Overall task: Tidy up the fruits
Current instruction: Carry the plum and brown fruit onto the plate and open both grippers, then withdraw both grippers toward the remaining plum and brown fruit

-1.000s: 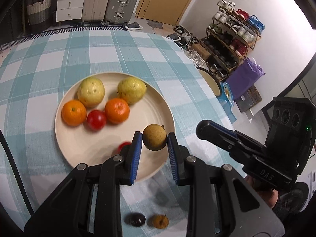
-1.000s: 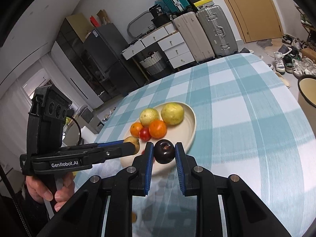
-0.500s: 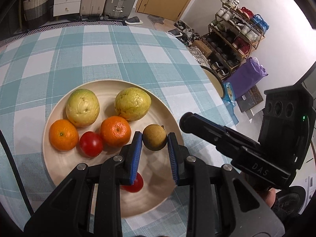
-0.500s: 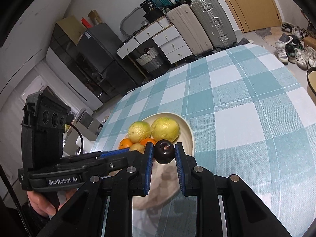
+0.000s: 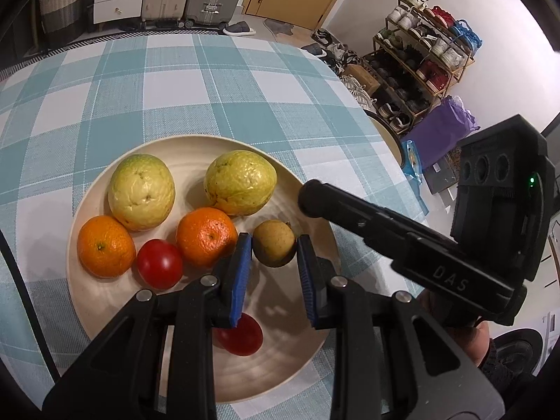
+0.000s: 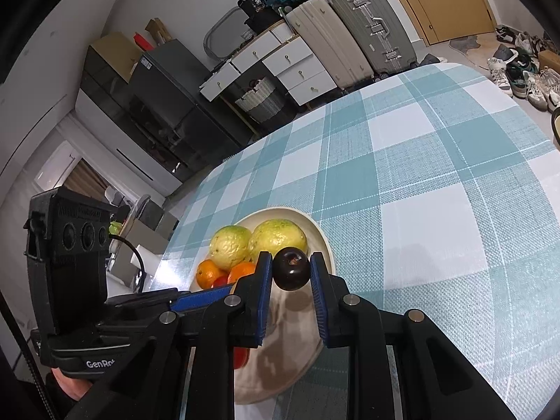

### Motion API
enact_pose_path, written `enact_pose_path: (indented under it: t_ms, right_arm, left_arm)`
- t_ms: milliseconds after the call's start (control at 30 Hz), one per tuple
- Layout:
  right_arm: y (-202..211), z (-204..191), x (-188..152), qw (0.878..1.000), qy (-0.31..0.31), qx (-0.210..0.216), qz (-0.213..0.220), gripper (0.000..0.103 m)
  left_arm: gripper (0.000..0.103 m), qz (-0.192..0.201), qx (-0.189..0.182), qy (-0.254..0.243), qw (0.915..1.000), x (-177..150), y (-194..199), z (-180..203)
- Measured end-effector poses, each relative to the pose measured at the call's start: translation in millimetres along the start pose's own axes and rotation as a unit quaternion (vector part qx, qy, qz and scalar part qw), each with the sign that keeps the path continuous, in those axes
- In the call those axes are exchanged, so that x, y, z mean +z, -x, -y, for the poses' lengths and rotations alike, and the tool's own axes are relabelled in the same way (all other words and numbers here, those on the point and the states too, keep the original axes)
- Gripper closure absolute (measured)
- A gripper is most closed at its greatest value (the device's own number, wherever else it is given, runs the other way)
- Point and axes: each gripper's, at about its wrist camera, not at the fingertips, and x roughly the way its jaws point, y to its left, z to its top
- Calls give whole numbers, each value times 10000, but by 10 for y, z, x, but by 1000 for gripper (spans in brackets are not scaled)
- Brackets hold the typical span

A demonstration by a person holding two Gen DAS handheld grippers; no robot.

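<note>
A cream plate (image 5: pixel 189 147) on the checked tablecloth holds two yellow-green guavas (image 5: pixel 141 191) (image 5: pixel 239 182), two oranges (image 5: pixel 105 246) (image 5: pixel 206 236) and two red tomatoes (image 5: pixel 159 263) (image 5: pixel 241 336). My left gripper (image 5: pixel 273 249) is shut on a small brown fruit (image 5: pixel 273 246), low over the plate's right part. My right gripper (image 6: pixel 291 268) is shut on a dark plum (image 6: pixel 291 268), above the plate's (image 6: pixel 323 241) near-right side. The right gripper's body (image 5: pixel 402 231) reaches in from the right in the left wrist view.
The table edge (image 5: pixel 378 119) curves close to the plate's right. A shoe rack (image 5: pixel 420 49) and a purple bag (image 5: pixel 441 129) stand on the floor beyond. Suitcases (image 6: pixel 353 31), drawers and a basket stand behind the table.
Both grippers have moved forward over the plate with their fruits still held. The left one has come lower, toward the plate's surface beside the orange.
</note>
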Motion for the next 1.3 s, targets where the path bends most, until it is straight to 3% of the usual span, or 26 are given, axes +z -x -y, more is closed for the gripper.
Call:
enact_pose_path:
  t_ms: [233, 300, 367, 567, 800, 1300]
  right_arm:
    - [-112, 60, -12, 9998, -130, -70, -152, 80]
    - [-105, 72, -17, 9997, -171, -16, -163, 74]
    - [-78, 55, -14, 9997, -175, 111, -135, 59]
    - [133, -55, 5, 9999, -2, 18, 126, 57]
    - [417, -145, -26, 9995, 57, -53, 312, 55]
    - [887, -645, -231, 9965, 556, -136, 617, 42]
  left_arm:
    - [79, 126, -170, 230, 9995, -1, 24, -61]
    - [79, 123, -124, 257, 9995, 3, 50, -59]
    - [79, 157, -127, 249, 9995, 1, 90, -53]
    - [79, 263, -158, 165, 9994, -48, 274, 20]
    - [79, 395, 38, 95, 9992, -187, 520, 76]
    - [77, 883, 638, -90, 9940, -565, 1148, 181]
